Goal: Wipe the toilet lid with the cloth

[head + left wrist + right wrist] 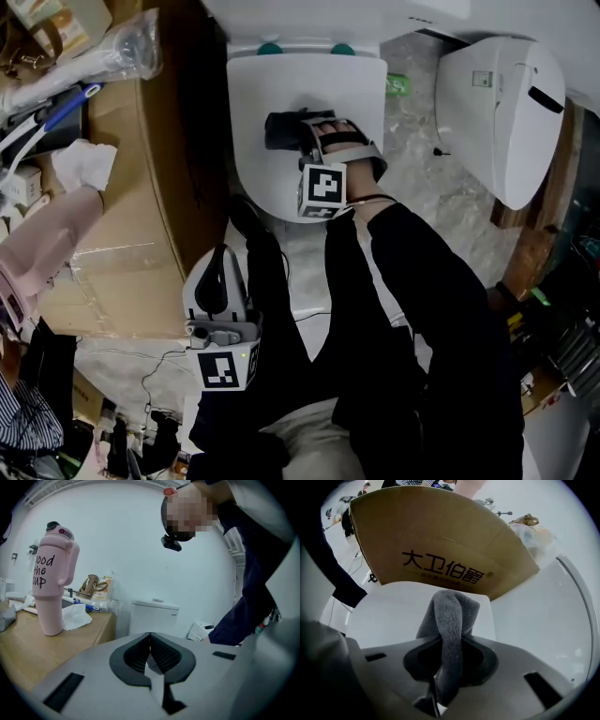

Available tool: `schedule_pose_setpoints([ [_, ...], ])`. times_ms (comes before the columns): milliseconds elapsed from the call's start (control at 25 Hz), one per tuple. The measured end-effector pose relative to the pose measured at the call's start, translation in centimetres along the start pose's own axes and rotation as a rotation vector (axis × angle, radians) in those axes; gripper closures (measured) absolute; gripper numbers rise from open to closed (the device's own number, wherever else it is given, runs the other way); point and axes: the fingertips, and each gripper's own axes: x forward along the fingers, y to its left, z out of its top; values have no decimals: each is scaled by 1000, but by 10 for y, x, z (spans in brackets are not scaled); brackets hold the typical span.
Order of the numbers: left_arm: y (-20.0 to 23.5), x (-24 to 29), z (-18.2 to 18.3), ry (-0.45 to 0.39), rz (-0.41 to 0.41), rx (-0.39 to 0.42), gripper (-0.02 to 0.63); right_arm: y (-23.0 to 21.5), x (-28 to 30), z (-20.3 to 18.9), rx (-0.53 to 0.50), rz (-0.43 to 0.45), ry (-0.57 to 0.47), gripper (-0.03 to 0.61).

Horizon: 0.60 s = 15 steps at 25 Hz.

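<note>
Cloth (449,616) in right claw (446,667) (firm pinch)

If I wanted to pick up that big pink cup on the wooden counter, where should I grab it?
Probably around the slim lower half of the pink cup, coming in level from the side. It stands upright on the counter, and its top half looks too wide for jaws. Come from the side away from the tissue, which lies right beside it.
</note>
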Motion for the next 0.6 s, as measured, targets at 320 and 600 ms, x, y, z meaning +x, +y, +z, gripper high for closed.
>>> schedule_pose_setpoints([
  [320, 31, 9, 12, 14, 10, -19, 598, -85, 42, 33, -75, -119, -15, 514],
  [600, 60, 14, 18, 27, 42, -12, 598, -132, 74, 34, -75, -199, 32, 514],
])
